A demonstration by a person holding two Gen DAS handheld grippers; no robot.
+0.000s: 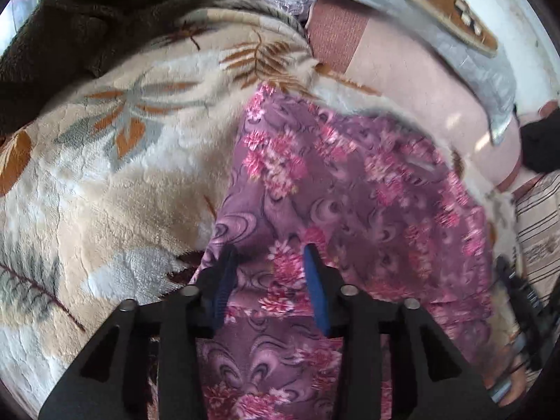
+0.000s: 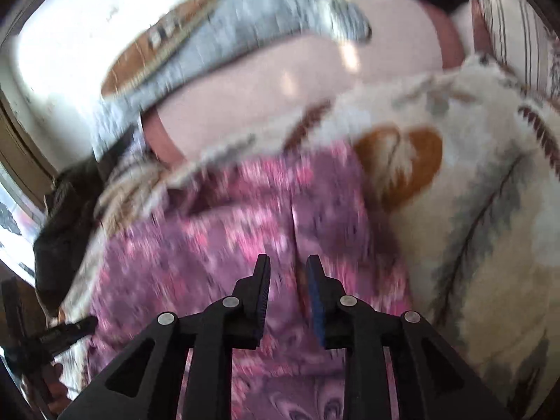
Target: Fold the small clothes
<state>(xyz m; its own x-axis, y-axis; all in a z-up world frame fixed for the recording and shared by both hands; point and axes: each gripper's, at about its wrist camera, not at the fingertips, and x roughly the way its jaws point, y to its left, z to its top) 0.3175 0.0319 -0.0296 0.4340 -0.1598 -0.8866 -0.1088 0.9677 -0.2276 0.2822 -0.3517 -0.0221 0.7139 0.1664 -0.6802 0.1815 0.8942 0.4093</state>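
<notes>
A purple garment with pink flowers [image 1: 332, 189] lies spread on a cream fleece blanket with a leaf pattern [image 1: 115, 161]. My left gripper [image 1: 269, 255] hovers over the garment's near left part, jaws open with cloth showing between them. My right gripper [image 2: 288, 262] hovers over the same garment [image 2: 224, 238] near a centre seam, jaws open a small gap. The right wrist view is blurred by motion. The right gripper shows at the right edge of the left wrist view [image 1: 518, 301].
A dark brown blanket [image 1: 105, 10] is bunched at the far left. A pink pillow [image 1: 413, 70] and a grey quilted cover [image 1: 465, 45] lie beyond the garment. A striped cloth [image 1: 539, 210] is at the right. The blanket [image 2: 472, 210] extends right of the garment.
</notes>
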